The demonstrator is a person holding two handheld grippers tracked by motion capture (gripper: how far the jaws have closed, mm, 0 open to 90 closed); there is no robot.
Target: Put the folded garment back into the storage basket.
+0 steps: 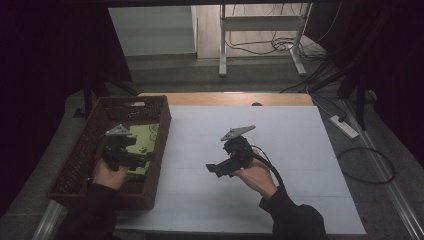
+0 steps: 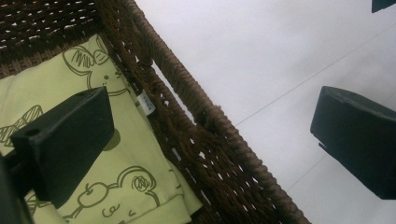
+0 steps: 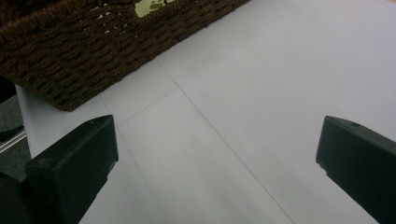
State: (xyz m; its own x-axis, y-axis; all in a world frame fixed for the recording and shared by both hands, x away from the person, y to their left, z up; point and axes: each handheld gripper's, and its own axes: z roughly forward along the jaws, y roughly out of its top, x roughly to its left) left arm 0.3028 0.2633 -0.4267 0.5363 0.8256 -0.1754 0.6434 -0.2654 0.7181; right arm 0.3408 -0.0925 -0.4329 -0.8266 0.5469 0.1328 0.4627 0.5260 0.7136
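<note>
A white table (image 1: pixel 280 150) is seen bearing a brown wicker basket (image 1: pixel 82 150) at its left edge. A folded green cloth (image 1: pixel 145 140) lies inside it. The left gripper (image 1: pixel 142 159) is held over the cloth, jaws spread and empty. The right gripper (image 1: pixel 212 169) is held above the table, jaws spread.

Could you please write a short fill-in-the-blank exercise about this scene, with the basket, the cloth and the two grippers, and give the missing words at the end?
1. The green cloth with drawn outlines lies inside the brown woven ____.
2. The basket stands at the ____ edge of the white table in the high view.
3. The left gripper is above the basket's rim, and its jaws stand ____.
4. The right gripper is above the white table and holds ____.

Missing words: basket; left; open; nothing
</note>
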